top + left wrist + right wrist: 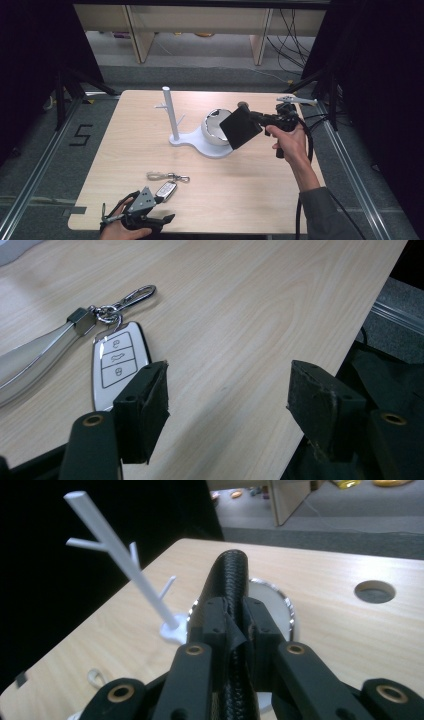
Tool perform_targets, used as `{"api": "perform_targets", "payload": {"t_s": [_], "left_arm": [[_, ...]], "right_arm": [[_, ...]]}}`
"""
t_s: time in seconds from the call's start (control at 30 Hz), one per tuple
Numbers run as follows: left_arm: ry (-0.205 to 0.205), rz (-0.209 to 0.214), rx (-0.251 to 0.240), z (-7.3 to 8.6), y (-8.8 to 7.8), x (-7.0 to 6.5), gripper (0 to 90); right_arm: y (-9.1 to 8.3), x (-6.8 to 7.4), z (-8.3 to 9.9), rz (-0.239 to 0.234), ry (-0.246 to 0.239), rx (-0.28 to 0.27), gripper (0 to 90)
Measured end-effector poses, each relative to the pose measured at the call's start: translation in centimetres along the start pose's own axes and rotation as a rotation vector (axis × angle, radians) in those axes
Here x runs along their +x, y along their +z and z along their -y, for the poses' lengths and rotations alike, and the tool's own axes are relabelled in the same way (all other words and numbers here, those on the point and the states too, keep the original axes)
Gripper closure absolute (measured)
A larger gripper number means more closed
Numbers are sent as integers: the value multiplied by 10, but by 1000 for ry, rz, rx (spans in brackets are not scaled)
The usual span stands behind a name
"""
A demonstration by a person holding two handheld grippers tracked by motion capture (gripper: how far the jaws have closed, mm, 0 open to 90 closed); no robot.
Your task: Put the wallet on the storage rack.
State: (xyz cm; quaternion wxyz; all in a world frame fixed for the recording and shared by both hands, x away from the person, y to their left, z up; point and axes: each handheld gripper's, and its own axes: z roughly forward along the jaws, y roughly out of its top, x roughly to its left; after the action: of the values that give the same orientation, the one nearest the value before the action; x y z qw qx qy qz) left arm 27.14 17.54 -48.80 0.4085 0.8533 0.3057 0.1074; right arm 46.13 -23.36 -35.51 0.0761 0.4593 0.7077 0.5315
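Behind the black wallet (pixel 241 129) clamped in the right hand-held gripper (pixel 256 118), the bowl (pixel 214 126) is half hidden; left hand-held gripper (pixel 227 400) gapes.

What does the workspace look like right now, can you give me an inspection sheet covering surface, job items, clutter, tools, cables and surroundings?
Surface: light wood table, with a round hole near one edge.
Job's things: black wallet held edge-on above the shiny bowl; white key fob with strap and clip lying flat near the front edge.
Clutter: white branched stand upright on its white base.
Grippers: right tool shut on the wallet; left tool open, one jaw beside the key fob, nothing between its jaws.
Cables: black cable trailing from the right tool; more cables on the floor behind.
Surroundings: grey floor, wooden furniture legs, black drapes at both sides.
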Motion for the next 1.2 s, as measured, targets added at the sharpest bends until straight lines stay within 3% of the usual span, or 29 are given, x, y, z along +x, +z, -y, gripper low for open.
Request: {"api": "perform_targets", "payload": {"t_s": [0.07,0.2,0.23,0.33,0.43,0.53,0.57,0.6,0.63,0.67,0.7,0.73,0.77,0.8,0.83,0.93,1.1,1.13,1.17,1.2], "left_arm": [[-14,-13,-3,2,-2,2,319],[0,-14,0,4,-6,5,314],[-11,-15,-7,5,-6,5,313],[-6,-14,-4,6,-7,6,310],[-28,-12,-18,7,-5,4,306],[-42,-15,-6,7,-5,3,301],[-32,-16,2,7,-5,3,300],[-29,-16,5,7,-5,3,298],[-9,-12,5,7,-5,4,296],[-6,-11,6,7,-4,5,296],[-33,-12,8,8,-4,3,295],[-48,-9,-1,8,-3,2,294],[-48,-9,-1,8,-3,2,293],[2,-13,18,8,-4,6,293],[-14,-13,21,8,-4,5,293],[-4,-7,20,7,-4,4,293],[-6,-7,29,8,-3,3,293],[-6,-3,30,9,-2,4,293],[-12,1,24,9,-2,3,293],[-12,1,24,9,-2,3,293]], "right_arm": [[5,-6,-6,11,-13,-11,821],[15,-13,-11,50,-13,-13,821],[19,-13,-11,47,22,-12,821],[27,-22,-13,70,10,-13,821],[37,-26,-11,80,79,-4,821],[48,-33,-10,95,86,-11,821],[50,-37,-10,92,66,-19,821],[53,-37,-10,93,96,-24,821],[55,-39,-11,94,82,-26,821],[56,-38,-11,96,117,-18,821],[58,-41,-12,100,84,-27,821],[60,-42,-13,96,86,-26,822],[60,-42,-13,96,86,-26,822],[62,-40,-16,88,87,-28,824],[62,-38,-18,88,79,-27,823],[67,-34,-18,95,111,-21,824],[79,-39,-14,112,107,-11,824],[81,-38,-13,105,131,-7,824],[83,-40,-13,106,107,-11,824],[84,-38,-13,105,136,-8,824]]}}
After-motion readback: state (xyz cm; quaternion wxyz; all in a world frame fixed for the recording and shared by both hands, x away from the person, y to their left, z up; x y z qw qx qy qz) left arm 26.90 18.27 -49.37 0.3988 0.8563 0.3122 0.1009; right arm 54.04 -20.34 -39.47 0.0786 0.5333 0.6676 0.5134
